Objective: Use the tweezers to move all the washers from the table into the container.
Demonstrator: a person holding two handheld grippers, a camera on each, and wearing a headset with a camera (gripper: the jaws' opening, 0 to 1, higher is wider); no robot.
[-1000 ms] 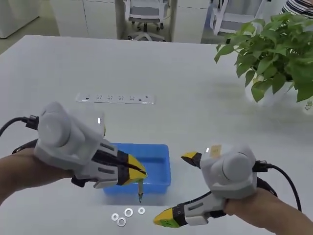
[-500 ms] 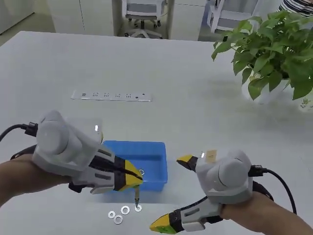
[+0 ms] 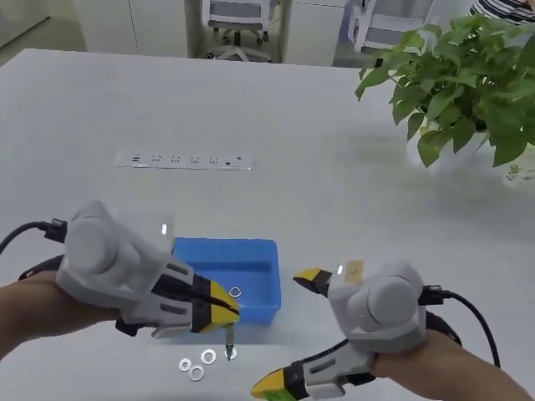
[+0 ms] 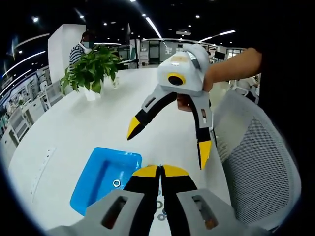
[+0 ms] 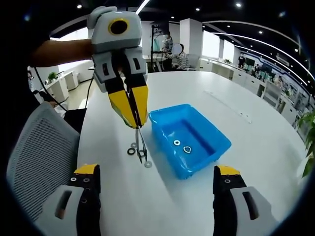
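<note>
Thin metal tweezers (image 5: 138, 137), small ring washers (image 3: 208, 357), rect. blue plastic container (image 3: 224, 243)

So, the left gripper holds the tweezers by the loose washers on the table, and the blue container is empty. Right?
No. The blue container is not empty: the right gripper view shows two washers inside it. The left gripper holds the tweezers by the loose washers on the table.
</note>
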